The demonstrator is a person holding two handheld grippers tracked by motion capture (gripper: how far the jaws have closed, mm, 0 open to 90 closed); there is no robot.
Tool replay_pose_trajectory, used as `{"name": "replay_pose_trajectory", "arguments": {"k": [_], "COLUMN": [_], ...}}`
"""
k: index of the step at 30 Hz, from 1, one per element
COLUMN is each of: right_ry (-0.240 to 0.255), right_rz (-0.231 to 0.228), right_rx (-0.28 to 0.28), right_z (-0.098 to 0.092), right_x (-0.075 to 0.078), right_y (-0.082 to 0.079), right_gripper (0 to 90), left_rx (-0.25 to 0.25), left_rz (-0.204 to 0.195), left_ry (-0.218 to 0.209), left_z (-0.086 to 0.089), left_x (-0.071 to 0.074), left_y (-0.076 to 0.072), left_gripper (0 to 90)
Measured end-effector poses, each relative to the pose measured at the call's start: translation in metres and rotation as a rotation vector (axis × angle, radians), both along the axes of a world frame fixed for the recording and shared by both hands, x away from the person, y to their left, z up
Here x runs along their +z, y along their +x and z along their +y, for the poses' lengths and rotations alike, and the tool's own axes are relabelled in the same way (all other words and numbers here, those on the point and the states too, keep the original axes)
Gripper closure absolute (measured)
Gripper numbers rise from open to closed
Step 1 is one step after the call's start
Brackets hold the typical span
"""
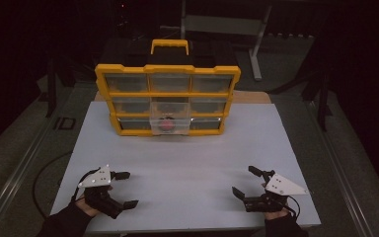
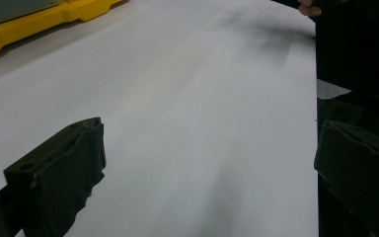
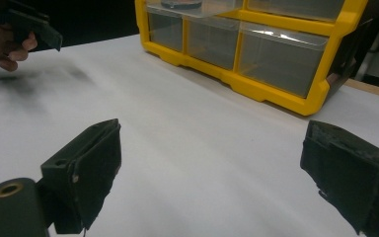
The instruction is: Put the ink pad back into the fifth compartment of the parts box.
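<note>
Two hand-held grippers are resting low over the near part of a white rectangular table top, one at each near corner, well apart from each other. The left gripper is sitting in the person's left hand with its jaws spread wide and nothing between them; in the left gripper view its two black padded jaws are framing bare white table. The right gripper is being held in the person's right hand, its jaws likewise standing wide apart and empty, with a grey three-cornered plate on top.

Well ahead of both grippers, at the far side of the table and between their two lines of sight, a yellow plastic organiser cabinet with clear drawers and a yellow carry handle is standing upright. Its bottom middle clear plastic drawer is sticking out toward the grippers, and a small round red object is lying inside it; what it is cannot be told.

From the right gripper, the yellow cabinet is lying ahead and to the right of its jaws, and the left gripper is showing far off at the upper left. From the left gripper, the cabinet's yellow base is showing ahead at the upper left.
</note>
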State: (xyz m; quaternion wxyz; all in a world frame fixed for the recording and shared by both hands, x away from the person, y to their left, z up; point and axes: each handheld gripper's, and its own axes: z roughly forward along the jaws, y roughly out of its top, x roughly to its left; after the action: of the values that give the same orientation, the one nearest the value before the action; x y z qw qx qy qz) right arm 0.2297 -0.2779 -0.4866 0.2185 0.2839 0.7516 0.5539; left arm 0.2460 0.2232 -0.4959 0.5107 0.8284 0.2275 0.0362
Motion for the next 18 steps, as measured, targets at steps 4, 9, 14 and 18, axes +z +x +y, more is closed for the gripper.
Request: {"name": "replay_pose_trajectory", "arguments": {"k": [4, 9, 14, 18], "right_ry": [0.001, -0.001, -0.004, -0.011], "right_rz": [0.002, 0.001, 0.002, 0.008], "right_rx": [-0.001, 0.0, 0.003, 0.003], "right_z": [0.0, 0.0, 0.0, 0.001], "right_x": [0.0, 0.0, -0.001, -0.002], "right_y": [0.0, 0.0, 0.0, 0.001], "right_gripper": [8.9, 8.9, 8.9, 8.9], "left_rx": [0.018, 0.042, 0.049, 0.059], "left_rz": [-0.002, -0.01, -0.005, -0.01], "left_ry": [-0.012, -0.007, -0.008, -0.009], "left_z": [0.005, 0.009, 0.011, 0.012], "left_x": [-0.003, -0.006, -0.01, -0.012], "left_y": [-0.003, -0.006, -0.006, -0.007], "left_gripper": [0.2, 0.2, 0.2, 0.2]}}
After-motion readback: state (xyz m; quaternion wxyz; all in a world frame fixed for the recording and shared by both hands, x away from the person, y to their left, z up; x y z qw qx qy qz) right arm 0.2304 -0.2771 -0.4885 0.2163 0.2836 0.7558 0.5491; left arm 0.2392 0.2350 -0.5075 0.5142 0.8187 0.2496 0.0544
